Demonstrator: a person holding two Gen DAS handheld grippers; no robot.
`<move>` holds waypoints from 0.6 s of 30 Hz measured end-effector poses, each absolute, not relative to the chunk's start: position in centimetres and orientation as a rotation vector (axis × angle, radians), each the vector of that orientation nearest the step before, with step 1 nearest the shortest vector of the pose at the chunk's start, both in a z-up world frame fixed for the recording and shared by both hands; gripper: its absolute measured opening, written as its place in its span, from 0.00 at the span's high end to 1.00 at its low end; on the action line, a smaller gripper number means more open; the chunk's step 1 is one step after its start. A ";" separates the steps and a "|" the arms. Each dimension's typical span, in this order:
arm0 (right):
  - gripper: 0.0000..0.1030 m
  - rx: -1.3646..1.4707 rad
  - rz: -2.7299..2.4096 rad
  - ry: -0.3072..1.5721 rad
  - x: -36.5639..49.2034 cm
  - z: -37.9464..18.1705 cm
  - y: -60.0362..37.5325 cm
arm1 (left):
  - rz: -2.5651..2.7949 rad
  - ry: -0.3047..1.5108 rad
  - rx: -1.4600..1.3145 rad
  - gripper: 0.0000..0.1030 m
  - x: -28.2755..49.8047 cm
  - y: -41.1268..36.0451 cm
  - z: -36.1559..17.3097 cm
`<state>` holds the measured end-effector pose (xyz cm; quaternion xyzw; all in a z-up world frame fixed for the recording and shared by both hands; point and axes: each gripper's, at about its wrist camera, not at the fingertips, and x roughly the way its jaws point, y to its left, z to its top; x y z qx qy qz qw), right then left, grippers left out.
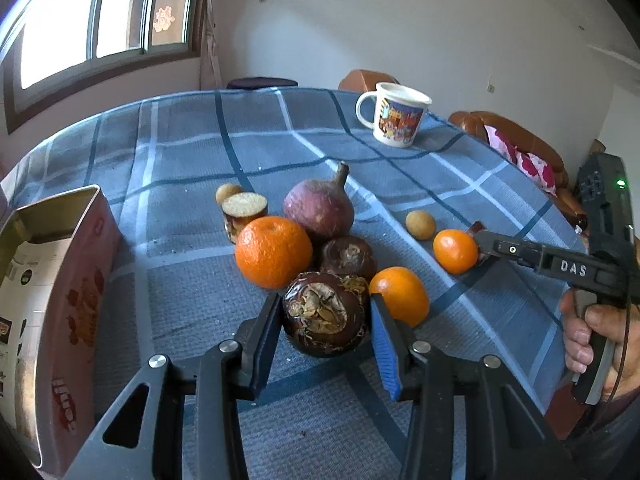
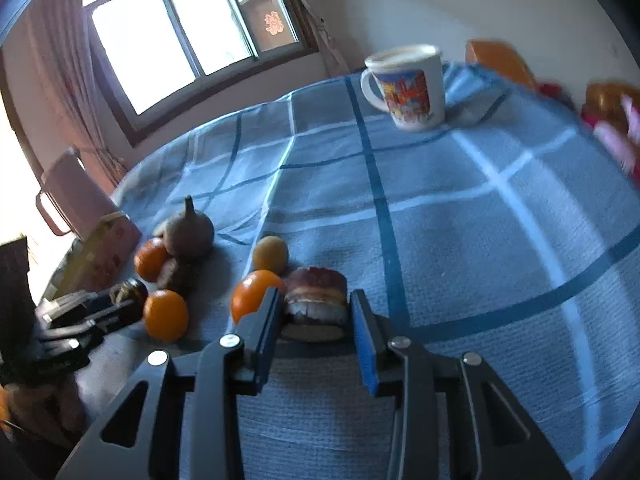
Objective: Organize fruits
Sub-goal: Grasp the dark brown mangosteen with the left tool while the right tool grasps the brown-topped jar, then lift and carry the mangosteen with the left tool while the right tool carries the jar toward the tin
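In the left wrist view my left gripper (image 1: 326,320) is shut on a dark brown water chestnut (image 1: 324,312), both pads against its sides on the blue checked cloth (image 1: 192,280). Just behind it lie a second water chestnut (image 1: 348,256), a big orange (image 1: 274,252), a purple-red root (image 1: 320,208) and a small orange (image 1: 400,296). My right gripper (image 2: 316,312) is shut on a short cut sugarcane piece (image 2: 316,304), its pads at either end. Another small orange (image 2: 256,292) touches its left finger. A longan (image 2: 270,256) sits just beyond.
An open carton box (image 1: 52,300) stands at the left table edge. A second sugarcane piece (image 1: 244,210) and a longan (image 1: 228,194) lie behind the big orange. A printed white mug (image 1: 394,114) stands at the far right. Chairs (image 1: 516,140) ring the far side.
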<state>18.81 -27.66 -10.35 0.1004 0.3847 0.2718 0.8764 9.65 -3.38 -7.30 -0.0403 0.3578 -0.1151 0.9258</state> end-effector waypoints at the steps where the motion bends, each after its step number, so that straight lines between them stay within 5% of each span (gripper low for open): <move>1: 0.62 0.243 0.583 0.815 19.2 -10.6 -28.0 | -0.235 0.727 -0.084 0.56 9.6 -3.3 -7.2; 18: 0.64 0.099 0.497 0.610 15.6 -6.6 -25.8 | -0.167 0.605 -0.074 0.56 7.9 -2.0 -5.5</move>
